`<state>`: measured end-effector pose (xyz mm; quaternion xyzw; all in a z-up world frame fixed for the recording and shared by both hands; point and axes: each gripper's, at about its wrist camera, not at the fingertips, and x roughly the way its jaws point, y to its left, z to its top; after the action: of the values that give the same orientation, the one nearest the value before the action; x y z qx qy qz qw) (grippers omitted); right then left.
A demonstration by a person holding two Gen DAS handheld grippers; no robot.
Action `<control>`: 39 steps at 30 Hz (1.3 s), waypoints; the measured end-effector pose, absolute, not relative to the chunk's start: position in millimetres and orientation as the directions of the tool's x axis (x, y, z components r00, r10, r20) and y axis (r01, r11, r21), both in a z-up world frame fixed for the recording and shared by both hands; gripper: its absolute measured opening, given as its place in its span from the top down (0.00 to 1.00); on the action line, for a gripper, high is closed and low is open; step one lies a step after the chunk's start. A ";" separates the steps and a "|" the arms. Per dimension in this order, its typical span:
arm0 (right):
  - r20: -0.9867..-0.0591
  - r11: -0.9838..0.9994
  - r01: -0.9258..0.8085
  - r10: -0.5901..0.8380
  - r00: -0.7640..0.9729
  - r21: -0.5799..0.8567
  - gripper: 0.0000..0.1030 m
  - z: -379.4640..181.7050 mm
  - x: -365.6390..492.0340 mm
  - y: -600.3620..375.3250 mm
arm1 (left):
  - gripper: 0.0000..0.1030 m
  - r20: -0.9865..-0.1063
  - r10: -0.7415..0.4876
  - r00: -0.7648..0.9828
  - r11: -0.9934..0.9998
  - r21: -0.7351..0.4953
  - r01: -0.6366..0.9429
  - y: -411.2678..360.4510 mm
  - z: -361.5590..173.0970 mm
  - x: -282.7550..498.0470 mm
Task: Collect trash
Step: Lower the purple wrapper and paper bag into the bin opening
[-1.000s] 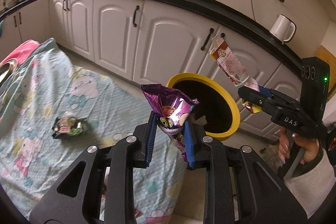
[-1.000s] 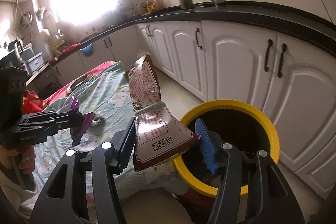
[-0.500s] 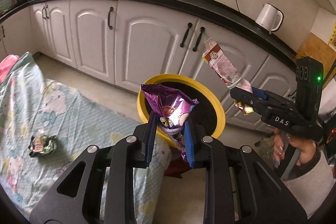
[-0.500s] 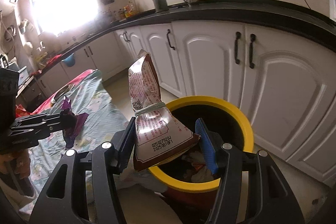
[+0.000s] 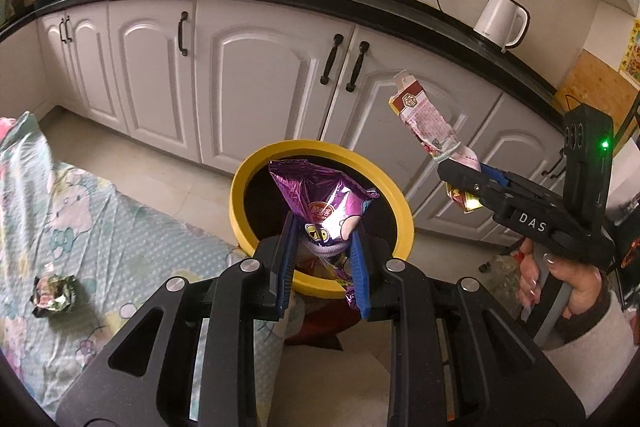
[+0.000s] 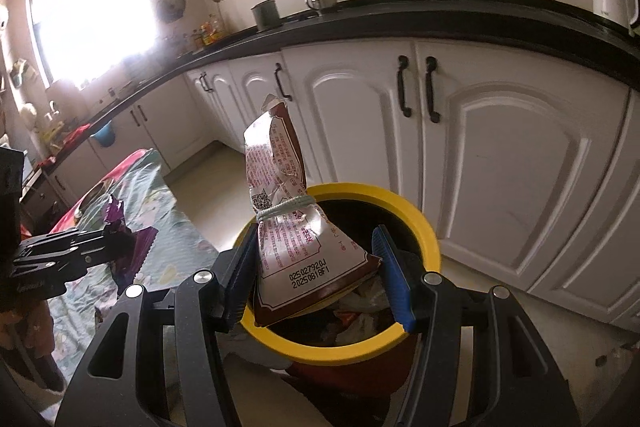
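My left gripper (image 5: 323, 247) is shut on a purple snack bag (image 5: 322, 205), held over the near rim of the yellow-rimmed trash bin (image 5: 400, 211). My right gripper (image 6: 316, 267) is shut on a red-and-white snack bag (image 6: 288, 227) tied with string, and it hangs above the bin's yellow rim (image 6: 428, 235). In the left wrist view the right gripper (image 5: 460, 171) and its red-and-white bag (image 5: 424, 119) sit to the right of the bin, held by a hand. The left gripper (image 6: 116, 247) with the purple bag (image 6: 138, 247) shows at the left of the right wrist view.
A crumpled green wrapper (image 5: 54, 293) lies on the patterned tablecloth (image 5: 100, 227) at left. White cabinets (image 5: 260, 79) under a black counter run behind the bin, with a white kettle (image 5: 500, 21) on top. Trash (image 6: 360, 311) lies inside the bin.
Both grippers have carried their bags away from the table toward the bin. The bin now lies directly under and ahead of them, and the green wrapper has slid to the left edge.
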<state>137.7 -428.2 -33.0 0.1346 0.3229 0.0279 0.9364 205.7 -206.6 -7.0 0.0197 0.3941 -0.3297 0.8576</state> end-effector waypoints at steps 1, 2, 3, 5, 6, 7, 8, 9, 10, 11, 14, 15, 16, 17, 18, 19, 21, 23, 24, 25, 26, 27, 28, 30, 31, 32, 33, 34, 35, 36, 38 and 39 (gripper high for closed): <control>-0.598 0.962 0.042 0.133 0.790 0.269 0.47 -33.5 137.1 -430.0 | 0.82 -0.689 -0.552 0.469 0.780 -0.228 0.583 -208.3 -7.2 206.2; -0.599 0.962 0.047 0.129 0.790 0.269 0.47 -34.3 137.1 -431.9 | 0.82 -0.689 -0.554 0.468 0.778 -0.228 0.585 -210.7 -7.8 206.6; -0.600 0.962 0.055 0.121 0.791 0.267 0.47 -35.1 136.7 -433.8 | 0.82 -0.689 -0.554 0.467 0.777 -0.227 0.587 -212.8 -8.4 206.8; -0.602 0.962 0.070 0.107 0.791 0.263 0.47 -36.2 135.8 -437.0 | 0.82 -0.690 -0.555 0.465 0.776 -0.227 0.589 -216.7 -9.4 208.1; -0.603 0.962 0.074 0.104 0.791 0.264 0.47 -36.8 135.4 -439.0 | 0.82 -0.689 -0.556 0.465 0.775 -0.227 0.590 -218.6 -10.1 208.5; -0.604 0.962 0.083 0.096 0.791 0.262 0.47 -37.8 134.7 -440.6 | 0.82 -0.689 -0.556 0.465 0.774 -0.224 0.593 -220.7 -10.6 208.8; -0.606 0.961 0.091 0.090 0.791 0.262 0.47 -38.7 134.4 -442.1 | 0.82 -0.690 -0.555 0.464 0.773 -0.222 0.594 -222.4 -11.1 209.5; -0.607 0.960 0.095 0.088 0.790 0.263 0.47 -39.5 133.7 -443.2 | 0.82 -0.690 -0.555 0.465 0.773 -0.222 0.595 -224.9 -11.8 210.3; -0.608 0.959 0.101 0.084 0.789 0.263 0.47 -40.3 133.5 -443.9 | 0.82 -0.690 -0.555 0.465 0.773 -0.220 0.596 -227.7 -12.1 211.2; -0.611 0.959 0.110 0.076 0.788 0.262 0.47 -41.5 133.3 -445.4 | 0.82 -0.691 -0.554 0.465 0.772 -0.217 0.597 -229.9 -12.8 211.7; -0.617 0.957 0.125 0.066 0.784 0.261 0.47 -44.4 134.2 -447.3 | 0.82 -0.695 -0.549 0.464 0.773 -0.212 0.598 -236.2 -16.3 215.2; -0.619 0.957 0.128 0.063 0.783 0.259 0.47 -45.2 134.5 -447.7 | 0.82 -0.697 -0.548 0.462 0.774 -0.212 0.597 -238.4 -18.2 217.3; -0.620 0.957 0.131 0.060 0.782 0.258 0.47 -45.4 134.0 -447.1 | 0.82 -0.700 -0.545 0.462 0.775 -0.211 0.595 -240.5 -19.9 219.1; -0.622 0.957 0.134 0.058 0.781 0.257 0.47 -46.5 134.4 -447.3 | 0.82 -0.702 -0.544 0.460 0.776 -0.212 0.594 -241.9 -21.0 220.3; -0.624 0.957 0.135 0.056 0.780 0.256 0.47 -47.5 134.5 -447.2 | 0.82 -0.704 -0.542 0.459 0.777 -0.212 0.592 -244.0 -22.6 222.7; -0.626 0.957 0.138 0.054 0.778 0.254 0.47 -49.1 134.6 -447.6 | 0.82 -0.706 -0.540 0.459 0.779 -0.212 0.590 -246.1 -23.9 224.8; -0.632 0.956 0.145 0.051 0.774 0.254 0.47 -52.2 135.7 -448.1 | 0.82 -0.708 -0.537 0.458 0.780 -0.209 0.590 -250.3 -26.5 229.5; -0.638 0.955 0.152 0.049 0.769 0.255 0.47 -56.7 137.0 -449.4 | 0.82 -0.712 -0.531 0.460 0.782 -0.202 0.590 -254.9 -29.1 233.8; -0.641 0.955 0.156 0.046 0.766 0.254 0.47 -58.4 137.8 -449.4 | 0.82 -0.715 -0.528 0.459 0.784 -0.202 0.587 -257.5 -31.1 237.1; -0.646 0.954 0.163 0.040 0.762 0.252 0.47 -60.9 139.0 -449.9 | 0.82 -0.717 -0.526 0.457 0.785 -0.203 0.585 -259.3 -32.4 239.7; -0.650 0.952 0.169 0.039 0.759 0.254 0.47 -63.1 140.0 -450.4 | 0.82 -0.720 -0.523 0.456 0.786 -0.201 0.585 -261.8 -34.1 242.4; -0.654 0.951 0.171 0.041 0.755 0.258 0.47 -65.7 141.3 -450.6 | 0.82 -0.725 -0.518 0.455 0.788 -0.198 0.583 -264.6 -36.2 245.9; -0.657 0.950 0.175 0.040 0.752 0.258 0.47 -68.3 142.4 -450.4 | 0.82 -0.728 -0.516 0.452 0.789 -0.197 0.582 -266.7 -37.9 248.2; -0.665 0.949 0.176 0.045 0.745 0.262 0.47 -73.4 144.9 -449.7 | 0.82 -0.738 -0.510 0.442 0.790 -0.199 0.580 -271.2 -43.0 254.5; -0.670 0.949 0.179 0.045 0.741 0.261 0.47 -76.2 146.1 -449.3 | 0.82 -0.744 -0.507 0.435 0.792 -0.201 0.577 -273.3 -45.6 258.5; -0.676 0.948 0.183 0.045 0.735 0.262 0.47 -79.4 147.6 -448.9 | 0.82 -0.747 -0.503 0.434 0.793 -0.200 0.575 -274.6 -47.1 260.4; -0.680 0.946 0.185 0.047 0.732 0.265 0.47 -81.5 148.4 -448.7 | 0.82 -0.753 -0.496 0.432 0.796 -0.196 0.573 -276.6 -49.7 263.6; -0.684 0.945 0.186 0.051 0.728 0.268 0.47 -84.2 150.1 -449.1 | 0.82 -0.758 -0.491 0.429 0.798 -0.194 0.571 -278.3 -52.1 266.6; -0.690 0.945 0.188 0.053 0.722 0.269 0.47 -87.4 151.6 -448.4 | 0.82 -0.762 -0.486 0.427 0.801 -0.192 0.568 -279.5 -54.5 269.2; -0.692 0.945 0.189 0.053 0.720 0.269 0.47 -89.2 152.3 -447.7 | 0.82 -0.766 -0.483 0.425 0.802 -0.192 0.566 -280.6 -55.9 271.7; -0.699 0.944 0.187 0.059 0.713 0.271 0.47 -93.8 154.7 -446.0 | 0.82 -0.773 -0.473 0.422 0.807 -0.188 0.561 -283.2 -59.7 276.7; -0.702 0.944 0.188 0.060 0.710 0.271 0.47 -96.0 155.8 -445.4 | 0.82 -0.777 -0.468 0.421 0.809 -0.185 0.558 -284.7 -61.9 279.2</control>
<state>155.8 -445.4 -96.0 0.1636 0.3793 -0.0354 0.9100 279.2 -284.7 -61.9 0.0505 0.4433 -0.3050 0.8414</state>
